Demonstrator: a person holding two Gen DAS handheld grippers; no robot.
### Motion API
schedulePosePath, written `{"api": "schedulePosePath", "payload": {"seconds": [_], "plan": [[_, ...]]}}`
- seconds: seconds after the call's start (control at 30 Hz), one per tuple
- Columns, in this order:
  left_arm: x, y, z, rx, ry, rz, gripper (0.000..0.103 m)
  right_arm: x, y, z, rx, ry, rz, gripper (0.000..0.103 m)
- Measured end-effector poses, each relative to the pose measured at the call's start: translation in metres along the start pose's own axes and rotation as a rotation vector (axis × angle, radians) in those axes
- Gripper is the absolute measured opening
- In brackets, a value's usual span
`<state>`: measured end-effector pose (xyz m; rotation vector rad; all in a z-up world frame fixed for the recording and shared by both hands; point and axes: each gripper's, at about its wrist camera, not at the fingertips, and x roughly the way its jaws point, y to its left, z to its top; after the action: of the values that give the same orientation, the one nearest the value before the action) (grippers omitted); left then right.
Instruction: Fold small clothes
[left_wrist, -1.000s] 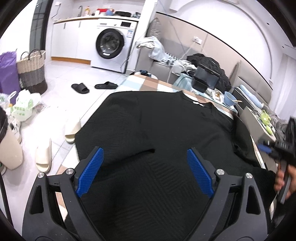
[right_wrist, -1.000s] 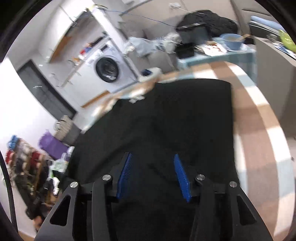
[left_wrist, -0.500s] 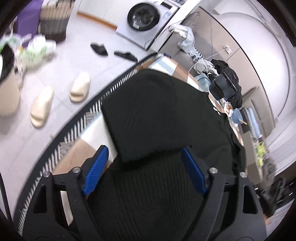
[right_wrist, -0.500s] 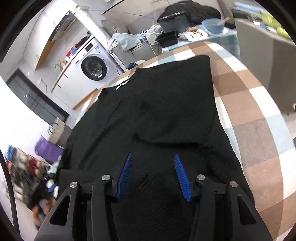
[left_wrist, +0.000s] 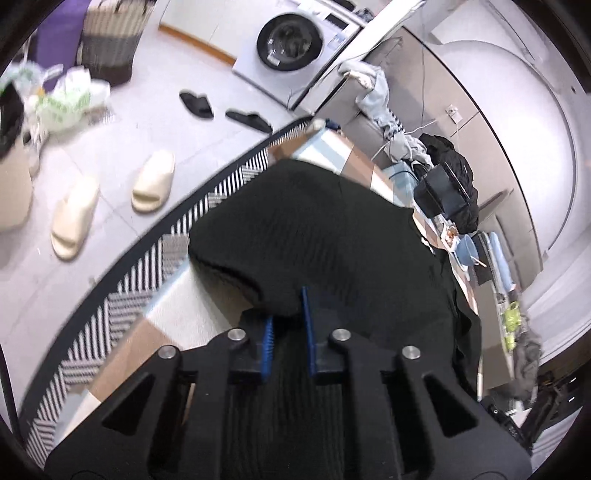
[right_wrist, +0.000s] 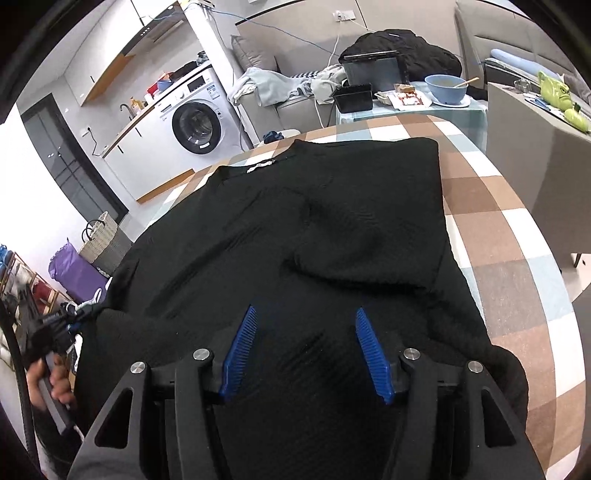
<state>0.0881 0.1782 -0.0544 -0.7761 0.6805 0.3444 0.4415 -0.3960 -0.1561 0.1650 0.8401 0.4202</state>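
Observation:
A black knit sweater lies spread on a checked tablecloth, collar at the far side, right sleeve folded in over the body. My left gripper is shut on the sweater's left edge, where the left sleeve lies folded inward. The left gripper also shows at the left edge of the right wrist view. My right gripper is open and empty, hovering over the sweater's lower hem.
The table's striped edge drops to a floor with cream slippers and black slippers. A washing machine stands at the back. A blue bowl and black boxes sit beyond the table.
My left gripper has closed from wide open onto the sweater's left edge and swung left. My right gripper has stayed open over the hem.

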Motion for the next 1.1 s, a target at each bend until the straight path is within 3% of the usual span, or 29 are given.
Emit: {"api": "schedulePosePath", "payload": {"seconds": [0.23, 0.43, 0.6, 0.77, 0.8, 0.87, 0.9, 0.93, 1.1], "plan": [[-0.022, -0.054, 0.025, 0.147, -0.098, 0.014, 0.004, -0.004, -0.006, -0.002, 0.012, -0.014, 0.004, 0.057], [-0.018, -0.124, 0.039, 0.287, -0.117, -0.033, 0.003, -0.007, -0.006, -0.003, 0.018, -0.018, 0.013, 0.058], [0.000, -0.200, 0.025, 0.429, -0.079, -0.127, 0.003, -0.009, -0.007, -0.004, 0.021, -0.018, 0.017, 0.058], [0.021, -0.260, -0.021, 0.577, 0.040, -0.280, 0.004, -0.007, -0.012, -0.005, 0.038, -0.008, 0.004, 0.058], [0.026, -0.267, -0.031, 0.603, 0.087, -0.296, 0.007, -0.006, -0.012, -0.005, 0.037, -0.006, 0.003, 0.058], [0.031, -0.270, -0.049, 0.636, 0.149, -0.301, 0.028, -0.006, -0.010, -0.005, 0.027, -0.005, -0.002, 0.058], [0.032, -0.271, -0.056, 0.646, 0.170, -0.298, 0.050, -0.006, -0.010, -0.005, 0.027, -0.005, -0.002, 0.058], [0.031, -0.268, -0.063, 0.647, 0.174, -0.293, 0.058, -0.005, -0.011, -0.005, 0.029, -0.004, -0.002, 0.059], [0.024, -0.239, -0.058, 0.584, 0.146, -0.236, 0.068, -0.002, -0.011, -0.005, 0.029, 0.000, 0.000, 0.060]]}}
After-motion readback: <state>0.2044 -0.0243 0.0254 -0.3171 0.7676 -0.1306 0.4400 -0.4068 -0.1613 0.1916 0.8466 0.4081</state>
